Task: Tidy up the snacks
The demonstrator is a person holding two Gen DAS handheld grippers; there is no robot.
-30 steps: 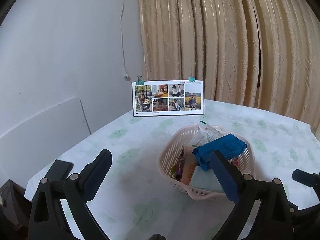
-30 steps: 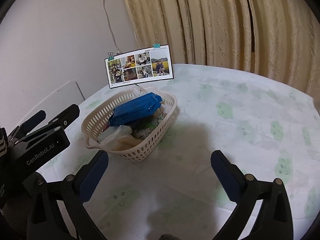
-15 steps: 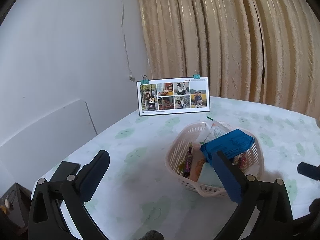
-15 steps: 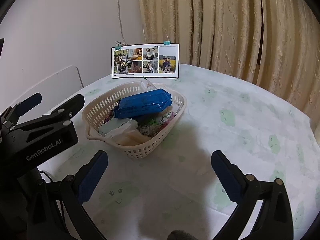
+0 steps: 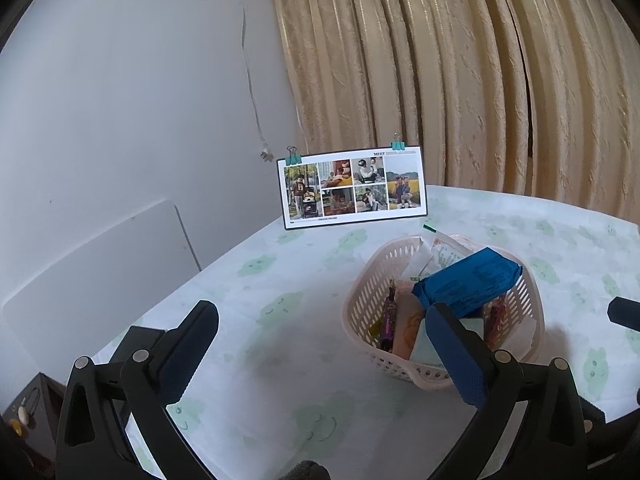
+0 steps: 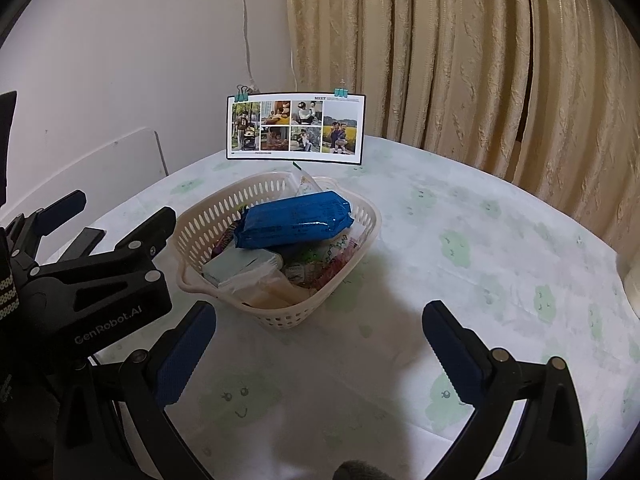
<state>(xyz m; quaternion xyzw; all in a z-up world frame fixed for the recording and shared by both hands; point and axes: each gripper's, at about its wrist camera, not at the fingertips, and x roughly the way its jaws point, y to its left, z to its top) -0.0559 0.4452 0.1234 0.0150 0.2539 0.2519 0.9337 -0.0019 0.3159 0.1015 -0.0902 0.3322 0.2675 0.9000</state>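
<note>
The basket (image 6: pixel 276 248) sits toward the wall side of the desk (image 6: pixel 460 280), a little in front of the photo card (image 6: pixel 295 127) that stands upright at the far edge before the curtain (image 6: pixel 460 60). To the basket's curtain side the patterned cloth lies bare right out to the rounded rim, with plenty of free surface; on its wall side there is a narrower strip of cloth before the edge drops away. A blue snack packet (image 6: pixel 294 220) lies across the top of the heap in the basket, with smaller wrappers and a pale packet (image 6: pixel 236 266) packed under it. The right tool (image 6: pixel 320 356) hangs above the desk just short of the basket, fingers spread wide and holding nothing. The left tool (image 5: pixel 320 340) is likewise spread and empty, just beside the basket's wall side, its right finger overlapping the basket's near rim in its own view.
</note>
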